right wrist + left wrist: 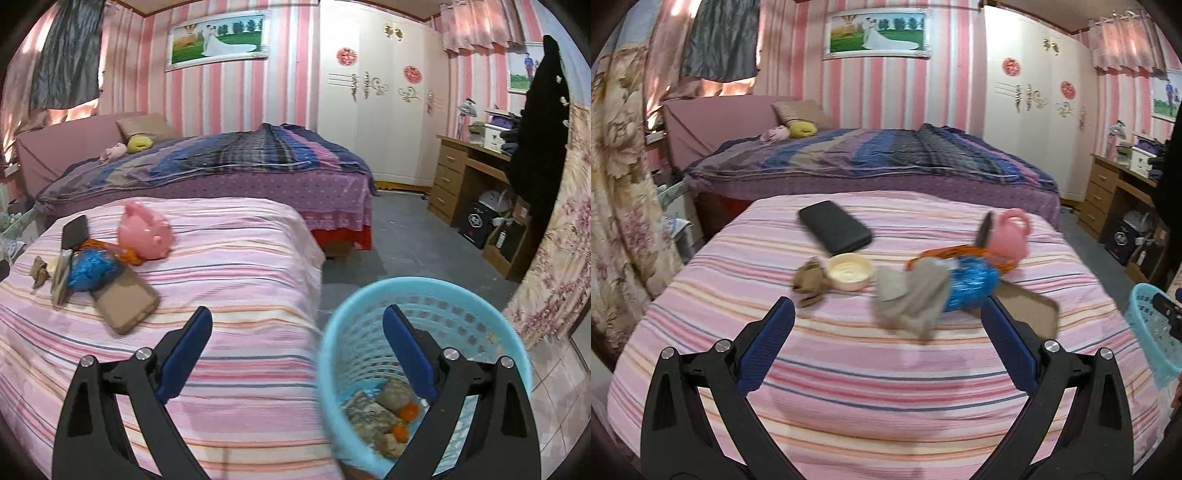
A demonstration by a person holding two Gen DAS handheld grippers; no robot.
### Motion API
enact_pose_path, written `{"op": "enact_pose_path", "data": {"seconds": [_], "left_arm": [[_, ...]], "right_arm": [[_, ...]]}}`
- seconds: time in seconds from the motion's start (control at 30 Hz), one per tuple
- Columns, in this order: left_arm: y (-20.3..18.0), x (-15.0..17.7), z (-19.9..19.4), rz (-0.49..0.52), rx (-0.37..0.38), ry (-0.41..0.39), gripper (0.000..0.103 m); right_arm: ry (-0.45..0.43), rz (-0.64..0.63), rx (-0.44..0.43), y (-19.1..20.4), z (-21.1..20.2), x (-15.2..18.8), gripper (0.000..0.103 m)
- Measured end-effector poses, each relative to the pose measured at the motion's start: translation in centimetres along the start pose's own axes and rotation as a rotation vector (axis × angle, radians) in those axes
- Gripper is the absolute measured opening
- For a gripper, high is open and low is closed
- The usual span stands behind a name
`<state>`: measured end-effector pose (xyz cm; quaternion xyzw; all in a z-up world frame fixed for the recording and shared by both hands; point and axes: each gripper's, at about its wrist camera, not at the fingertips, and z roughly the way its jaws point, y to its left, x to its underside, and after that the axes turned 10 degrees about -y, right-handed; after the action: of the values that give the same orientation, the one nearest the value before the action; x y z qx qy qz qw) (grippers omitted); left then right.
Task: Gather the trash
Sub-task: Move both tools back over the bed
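Both jaws are held wide and empty; crumpled grey paper should be pinched centrally, then carried right to the basket.

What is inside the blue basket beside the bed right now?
The blue basket holds crumpled brownish paper wads and orange bits at the bottom. The open right gripper finger and the near rim hide part of the bottom.

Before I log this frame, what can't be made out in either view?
- Grey wad, left wrist view: motion-blurred, cloth or paper unclear.
- Orange item, left wrist view: mostly hidden behind the blue crinkly bundle and pink piggy bank.
- Trash inside the blue basket, right wrist view: partly covered by the open right tongs.
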<state>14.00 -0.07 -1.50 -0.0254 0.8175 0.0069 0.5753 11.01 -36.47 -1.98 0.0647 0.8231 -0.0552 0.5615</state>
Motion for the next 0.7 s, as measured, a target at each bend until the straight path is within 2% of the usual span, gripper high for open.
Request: {"op": "enact_pose_path", "data": {"seconds": [0.23,0.53,0.7], "left_arm": [[4.0,0.6,1.4,-0.058,-0.059,0.021,0.097],[8.0,0.7,4.6,-0.066,-0.131,0.032,0.097],[9.4,0.8,7.0,-0.088,-0.117,0.065,0.097]], "right_arm": [[-0.018,-0.028,-0.064,4.4,0.4,-0.6,0.092],[-0.041,-0.071,-0.124,9.5,1.4,-1.0,0.092],[-0.05,-0.071,-0.171,12.3,2.3,-1.5,0.092]]}}
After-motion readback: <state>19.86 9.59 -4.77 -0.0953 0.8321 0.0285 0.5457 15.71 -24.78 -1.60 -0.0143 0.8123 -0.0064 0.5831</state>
